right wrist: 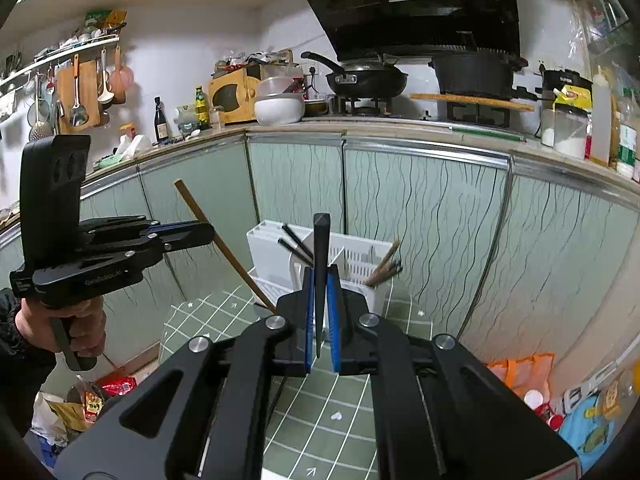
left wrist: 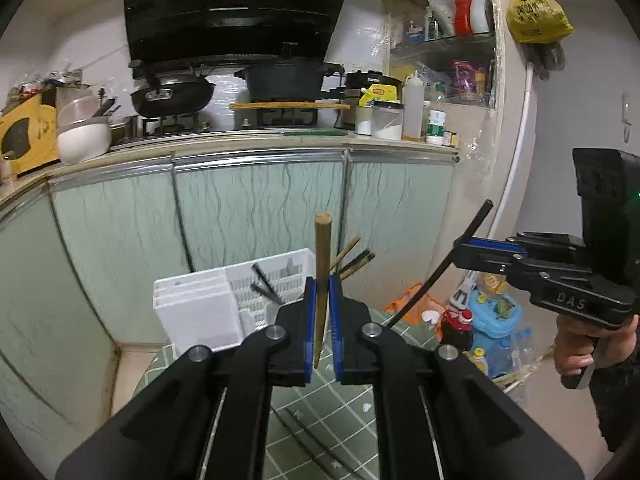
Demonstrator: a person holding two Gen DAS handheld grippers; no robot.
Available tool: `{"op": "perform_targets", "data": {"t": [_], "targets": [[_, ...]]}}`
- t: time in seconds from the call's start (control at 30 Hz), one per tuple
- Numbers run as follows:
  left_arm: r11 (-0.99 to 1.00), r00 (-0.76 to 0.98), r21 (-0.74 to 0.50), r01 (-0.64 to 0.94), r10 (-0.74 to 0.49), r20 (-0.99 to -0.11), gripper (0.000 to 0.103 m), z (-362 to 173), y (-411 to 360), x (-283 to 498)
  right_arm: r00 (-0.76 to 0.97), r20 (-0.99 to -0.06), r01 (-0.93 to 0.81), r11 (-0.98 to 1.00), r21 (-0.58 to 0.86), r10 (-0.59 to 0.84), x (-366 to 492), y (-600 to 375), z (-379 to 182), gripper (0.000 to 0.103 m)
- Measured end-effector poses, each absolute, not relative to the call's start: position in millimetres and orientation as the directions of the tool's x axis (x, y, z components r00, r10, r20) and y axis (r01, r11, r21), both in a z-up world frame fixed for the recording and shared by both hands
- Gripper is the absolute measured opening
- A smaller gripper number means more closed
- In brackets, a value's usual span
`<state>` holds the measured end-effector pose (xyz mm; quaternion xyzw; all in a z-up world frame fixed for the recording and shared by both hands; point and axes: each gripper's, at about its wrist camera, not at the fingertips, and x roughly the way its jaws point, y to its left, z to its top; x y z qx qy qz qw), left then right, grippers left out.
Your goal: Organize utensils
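Two handheld grippers hover side by side above a green checked tablecloth (left wrist: 340, 412), both aimed toward a white utensil caddy (left wrist: 224, 300) at the table's far edge. The left gripper (left wrist: 321, 320) pinches a brown wooden chopstick (left wrist: 321, 264) upright between narrow jaws. The right gripper (right wrist: 321, 316) likewise clamps a black chopstick (right wrist: 321, 256) upright, just short of the caddy, which holds more chopsticks.

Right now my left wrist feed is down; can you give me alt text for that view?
The left gripper is shut on a wooden chopstick, held upright in front of a white utensil caddy on a green checked tabletop. At right, the right gripper holds a black chopstick at a slant.
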<state>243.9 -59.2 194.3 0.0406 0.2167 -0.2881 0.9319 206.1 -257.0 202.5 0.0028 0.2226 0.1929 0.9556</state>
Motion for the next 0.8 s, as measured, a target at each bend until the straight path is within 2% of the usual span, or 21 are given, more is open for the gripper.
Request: {"op": "perform_targets", "data": {"t": [0.43, 0.8], "targets": [[0.816, 0.743, -0.046, 0.576, -0.546, -0.387, 0.008, 232.5, -68.6, 297.7, 0.859, -0.375, -0.336, 0.937, 0.098, 0.347, 266.2, -274.4, 253.6, 0.006], [0.835, 0.748, -0.040, 0.548, -0.511, -0.424, 0.008, 204.9, -77.0, 357.3, 0.857, -0.384, -0.326, 0.939, 0.112, 0.343, 324.0, -281.5, 238.9, 0.006]]}}
